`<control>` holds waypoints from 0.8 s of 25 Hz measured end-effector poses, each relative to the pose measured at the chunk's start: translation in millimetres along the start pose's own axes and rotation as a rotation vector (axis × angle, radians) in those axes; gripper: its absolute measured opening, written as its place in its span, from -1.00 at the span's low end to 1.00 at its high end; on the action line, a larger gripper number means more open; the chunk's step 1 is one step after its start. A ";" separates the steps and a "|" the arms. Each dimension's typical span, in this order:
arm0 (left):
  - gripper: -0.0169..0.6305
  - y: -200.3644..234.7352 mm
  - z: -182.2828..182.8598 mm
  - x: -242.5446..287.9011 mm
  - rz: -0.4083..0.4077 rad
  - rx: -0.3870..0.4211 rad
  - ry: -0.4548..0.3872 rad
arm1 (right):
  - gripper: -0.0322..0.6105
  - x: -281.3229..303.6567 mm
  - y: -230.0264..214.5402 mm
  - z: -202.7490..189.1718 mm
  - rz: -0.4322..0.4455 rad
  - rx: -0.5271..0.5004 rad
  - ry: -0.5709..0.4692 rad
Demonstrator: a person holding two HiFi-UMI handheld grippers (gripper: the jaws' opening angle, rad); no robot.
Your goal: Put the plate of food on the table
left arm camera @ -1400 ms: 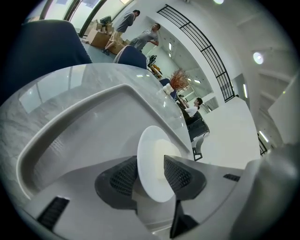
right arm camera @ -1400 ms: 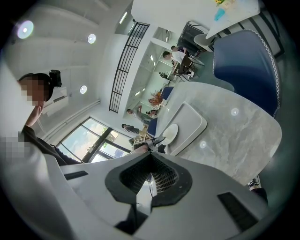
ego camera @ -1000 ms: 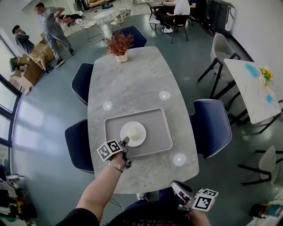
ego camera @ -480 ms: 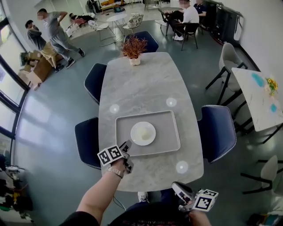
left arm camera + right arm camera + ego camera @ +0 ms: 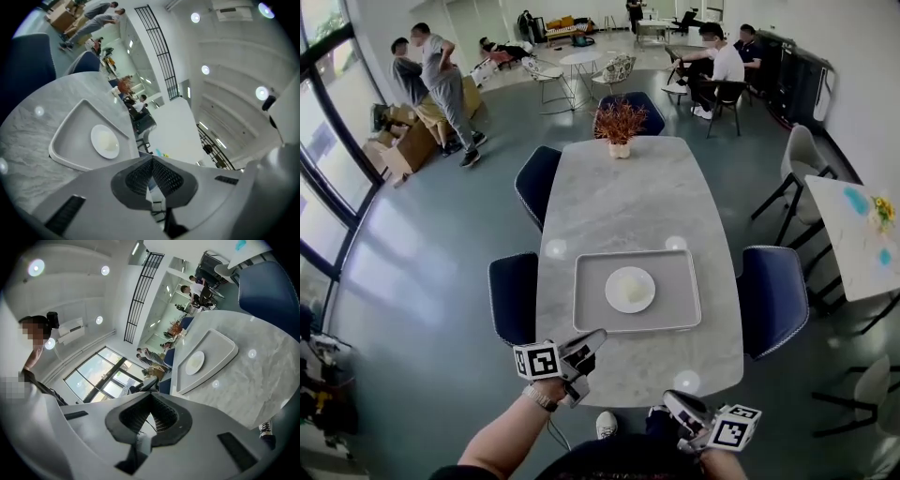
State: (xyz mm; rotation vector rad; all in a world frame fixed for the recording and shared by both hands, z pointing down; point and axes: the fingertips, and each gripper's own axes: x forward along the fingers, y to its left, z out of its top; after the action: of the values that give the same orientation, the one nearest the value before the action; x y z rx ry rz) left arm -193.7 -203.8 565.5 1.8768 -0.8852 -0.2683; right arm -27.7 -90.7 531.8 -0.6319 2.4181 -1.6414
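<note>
A white plate of pale food (image 5: pixel 630 290) lies in the middle of a grey tray (image 5: pixel 592 305) on the marble table (image 5: pixel 619 202). My left gripper (image 5: pixel 592 339) hovers over the table's near edge, short of the tray, shut with nothing between its jaws. In the left gripper view the shut gripper (image 5: pixel 151 161) points above the plate (image 5: pixel 105 140) and tray (image 5: pixel 65 147). My right gripper (image 5: pixel 677 405) hangs below the table's near edge, shut and empty. The right gripper view shows that gripper (image 5: pixel 151 397) closed, with the plate (image 5: pixel 194 363) and tray (image 5: pixel 224 352) far off.
A potted dried plant (image 5: pixel 619 122) stands at the table's far end. Blue chairs (image 5: pixel 514 286) (image 5: pixel 772 295) flank the table. A second white table (image 5: pixel 862 234) and grey chairs stand at the right. People (image 5: pixel 441 80) stand at the back left and others sit at the back.
My left gripper has drawn back from the plate's rim to the table's near edge and its jaws have closed. The plate stays in the tray. The right gripper has not moved.
</note>
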 end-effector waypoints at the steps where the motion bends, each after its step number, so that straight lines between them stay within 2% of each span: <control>1: -0.92 -11.8 -11.2 -9.4 -0.032 0.011 0.028 | -0.87 2.1 4.3 -4.0 0.006 -0.007 0.003; 6: -0.92 -70.6 -67.6 -53.4 -0.239 0.080 0.128 | -0.87 10.1 25.1 -26.6 0.032 -0.037 0.009; 8: -0.92 -80.9 -86.9 -69.6 -0.287 0.097 0.160 | -0.87 11.6 30.0 -38.4 0.035 -0.047 0.006; 11: -0.92 -89.9 -114.0 -85.3 -0.332 0.103 0.211 | -0.87 8.3 31.9 -56.3 0.030 -0.046 -0.002; 16: -0.92 -98.0 -149.9 -102.3 -0.357 0.100 0.283 | -0.87 -2.1 37.4 -84.6 0.010 -0.040 -0.022; 20: -0.92 -105.6 -168.5 -111.2 -0.383 0.103 0.330 | -0.87 -10.1 46.7 -92.6 0.010 -0.039 -0.040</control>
State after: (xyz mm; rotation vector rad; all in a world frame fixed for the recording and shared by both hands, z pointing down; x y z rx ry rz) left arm -133.2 13.5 532.9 2.1038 -0.3184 -0.1386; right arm -63.3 7.0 524.0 -0.6513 2.4267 -1.5659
